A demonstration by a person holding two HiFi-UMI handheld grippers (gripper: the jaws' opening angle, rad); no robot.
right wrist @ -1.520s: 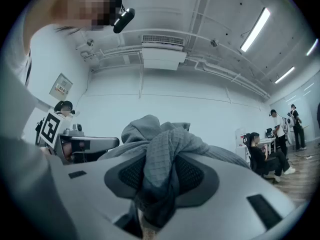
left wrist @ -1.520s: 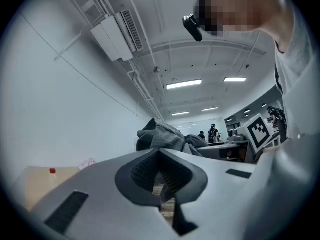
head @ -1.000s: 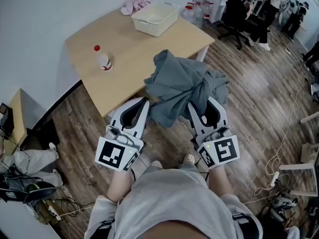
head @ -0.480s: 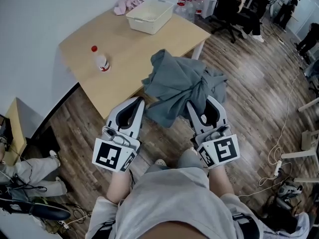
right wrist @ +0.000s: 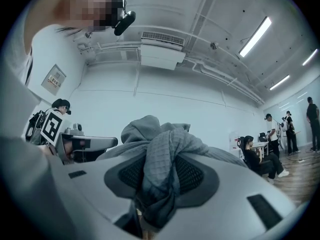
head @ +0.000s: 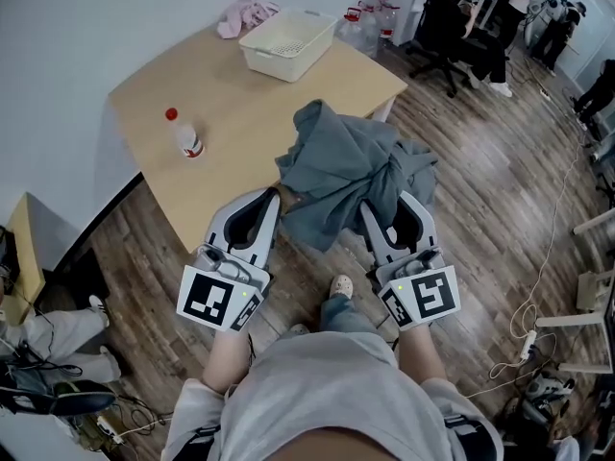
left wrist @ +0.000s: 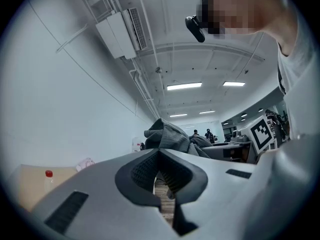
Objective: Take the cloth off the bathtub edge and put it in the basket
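Plainly, the right claw was clenched on a thick fold of the grey cloth, which bulged up past its tips. The left claw had its tips pinched together at the cloth's edge. The cloth hung in the air between both claws. Beyond them, on the counter, stood the basket, well apart from the cloth; a bottle stood ahead and left of the left claw.

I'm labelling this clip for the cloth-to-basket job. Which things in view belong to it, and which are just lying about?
Belongs to the job:
- grey cloth, held by the left gripper and the right gripper
- white basket on the table

Just lying about:
- red-capped bottle
- pink cloth behind the basket
- water jugs on the floor
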